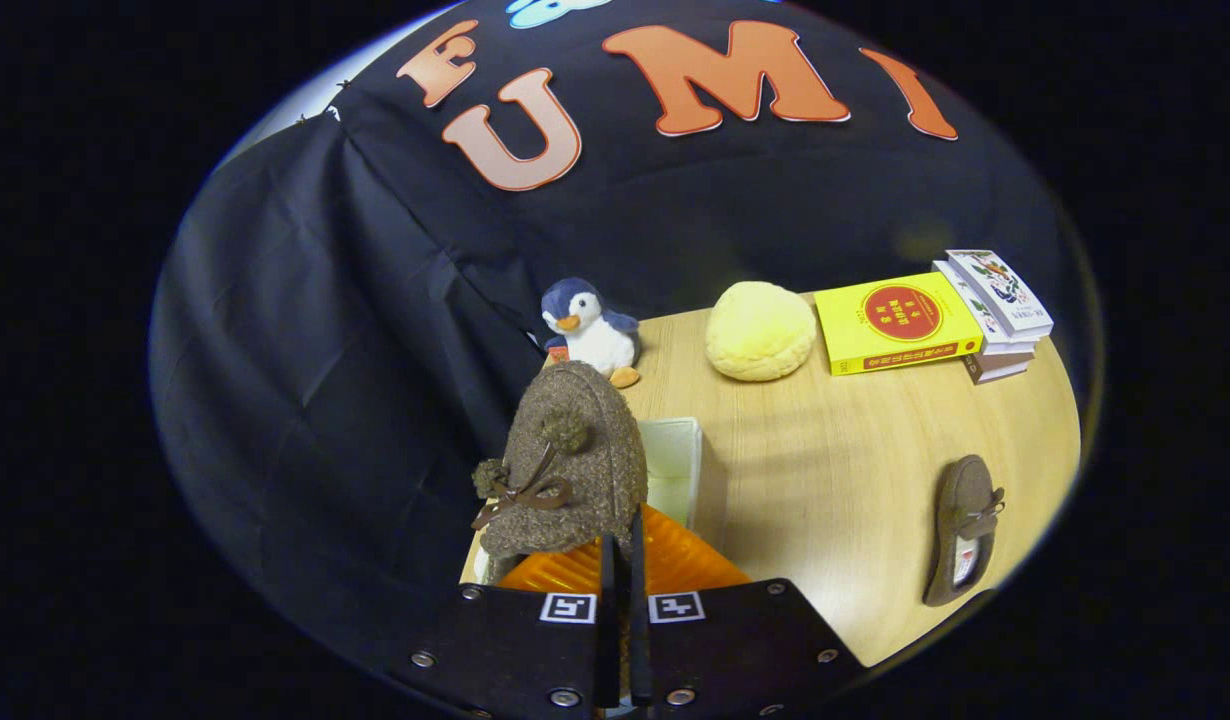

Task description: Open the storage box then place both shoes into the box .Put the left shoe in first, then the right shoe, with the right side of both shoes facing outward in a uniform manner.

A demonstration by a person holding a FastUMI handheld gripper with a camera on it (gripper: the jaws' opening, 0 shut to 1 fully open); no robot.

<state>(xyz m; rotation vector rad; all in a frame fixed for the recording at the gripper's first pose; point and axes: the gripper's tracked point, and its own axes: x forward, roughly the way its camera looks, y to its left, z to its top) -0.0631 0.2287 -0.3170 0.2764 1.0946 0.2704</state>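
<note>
A brown tweed shoe [565, 470] with pom-pom laces hangs toe-up just ahead of my fingers, over the white storage box [697, 455]. My gripper [623, 535] is shut on the shoe's rear edge, with the two fingers almost touching. Under the fingers lies the box's orange ribbed lid [675, 560], folded open. The second brown shoe [965, 530] lies apart on the wooden table [835, 470], off to the right of the box, opening up. The held shoe hides much of the box's inside.
Beyond the box a plush penguin [590, 330] stands at the table's back edge. A yellow round cushion [760, 330] sits to its right, then a yellow book [895, 320] and a stack of books [1000, 310]. Black cloth walls close the left and back.
</note>
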